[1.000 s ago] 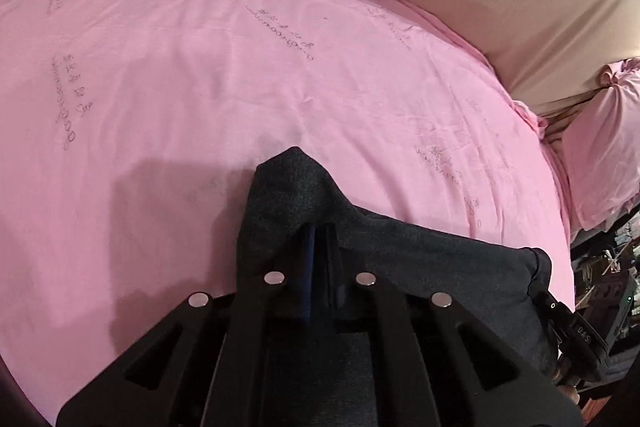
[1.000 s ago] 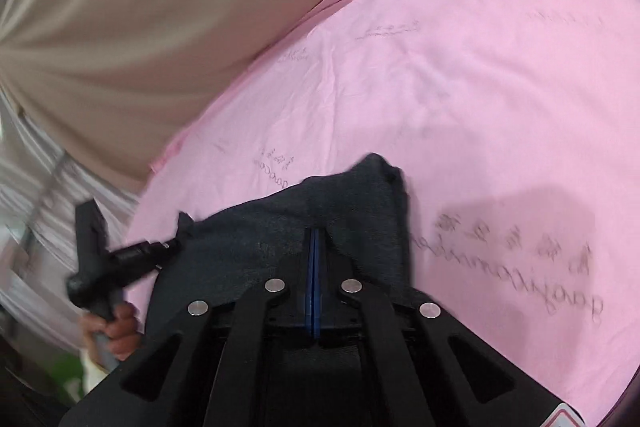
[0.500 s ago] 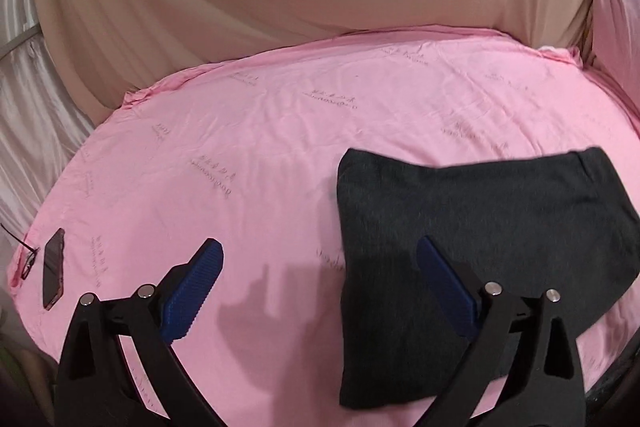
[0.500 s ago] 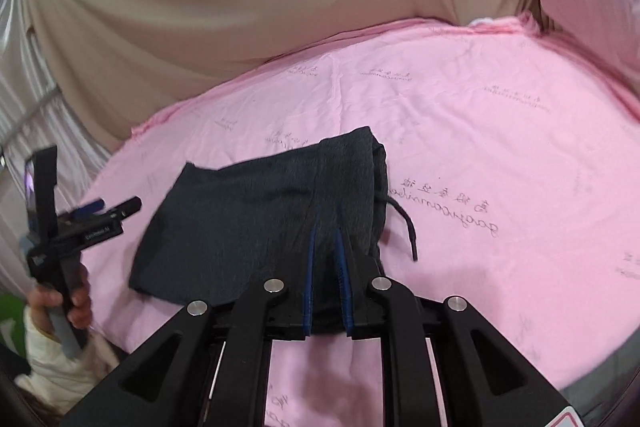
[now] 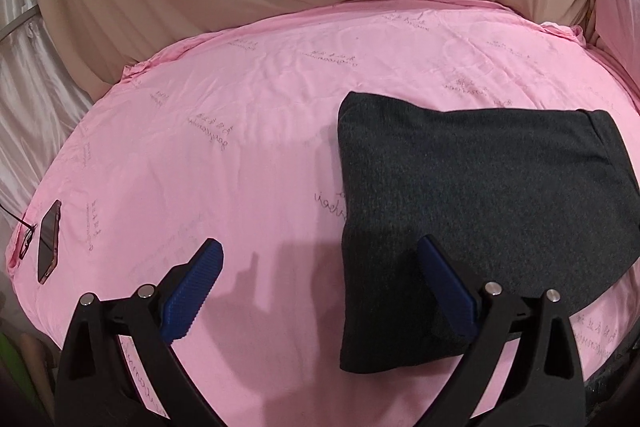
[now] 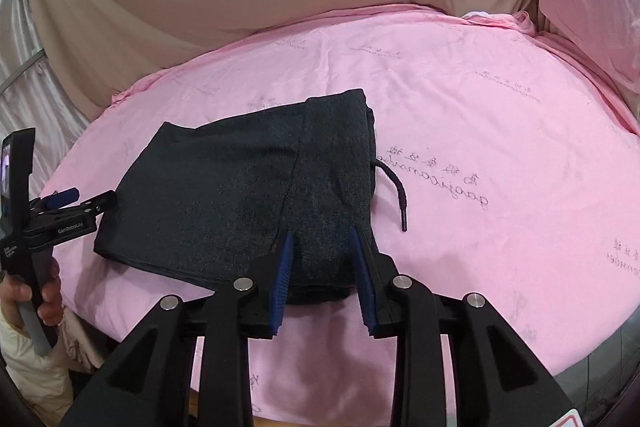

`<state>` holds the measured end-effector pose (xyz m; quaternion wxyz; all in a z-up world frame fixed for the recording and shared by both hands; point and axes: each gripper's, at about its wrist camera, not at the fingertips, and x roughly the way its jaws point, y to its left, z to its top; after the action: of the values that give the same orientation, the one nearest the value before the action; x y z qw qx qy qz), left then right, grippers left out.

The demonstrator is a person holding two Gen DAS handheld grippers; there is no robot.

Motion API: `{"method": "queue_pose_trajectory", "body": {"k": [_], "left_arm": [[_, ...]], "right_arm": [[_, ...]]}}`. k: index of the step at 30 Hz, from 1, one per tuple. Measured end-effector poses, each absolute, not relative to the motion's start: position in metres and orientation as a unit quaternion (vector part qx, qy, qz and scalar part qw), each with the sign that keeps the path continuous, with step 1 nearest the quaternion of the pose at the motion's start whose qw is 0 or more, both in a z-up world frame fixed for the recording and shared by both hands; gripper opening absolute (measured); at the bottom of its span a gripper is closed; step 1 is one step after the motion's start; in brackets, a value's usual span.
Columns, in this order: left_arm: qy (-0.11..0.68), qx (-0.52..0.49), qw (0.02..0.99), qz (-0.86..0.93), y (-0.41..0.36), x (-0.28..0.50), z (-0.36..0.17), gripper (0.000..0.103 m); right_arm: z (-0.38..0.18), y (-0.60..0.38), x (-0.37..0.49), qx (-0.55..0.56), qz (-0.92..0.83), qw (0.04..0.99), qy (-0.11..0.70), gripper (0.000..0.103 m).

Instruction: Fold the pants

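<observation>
Pants [image 6: 244, 195] lie folded near the sheet's [image 5: 224, 155] front edge, both tongs [image 5: 320, 291] [image 6: 322, 275] spread, gripping nothing

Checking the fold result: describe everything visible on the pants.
The pants are dark charcoal, a knit-looking fabric, folded into a compact, roughly rectangular bundle lying flat on the pink sheet. A layered edge shows on the side toward the right gripper, and a black drawstring trails from it onto the sheet. Both grippers are open; neither grips the fabric. The left gripper sits at the bundle's other end, one blue finger over the cloth. Contact cannot be told.
</observation>
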<state>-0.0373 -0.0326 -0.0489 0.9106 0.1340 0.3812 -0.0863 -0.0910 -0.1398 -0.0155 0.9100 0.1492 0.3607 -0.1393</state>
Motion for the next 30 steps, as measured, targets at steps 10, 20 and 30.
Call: {"method": "queue_pose_trajectory", "body": {"k": [10,20,30], "left_arm": [[0.49,-0.029,0.833,-0.254,0.014,-0.036,-0.058,0.096],[0.527,-0.143,0.754,-0.365,-0.001,-0.007,-0.082,0.098],[0.532,-0.196,0.734,-0.373,-0.013,0.024,-0.09,0.083]], "right_arm": [[-0.021,-0.183,-0.126,0.305,-0.051,0.879,0.364,0.06],[-0.06,-0.184,-0.086,0.394,0.09,0.837,0.369,0.067],[-0.064,-0.191,-0.044,0.447,0.086,0.818,0.351,0.059]]}}
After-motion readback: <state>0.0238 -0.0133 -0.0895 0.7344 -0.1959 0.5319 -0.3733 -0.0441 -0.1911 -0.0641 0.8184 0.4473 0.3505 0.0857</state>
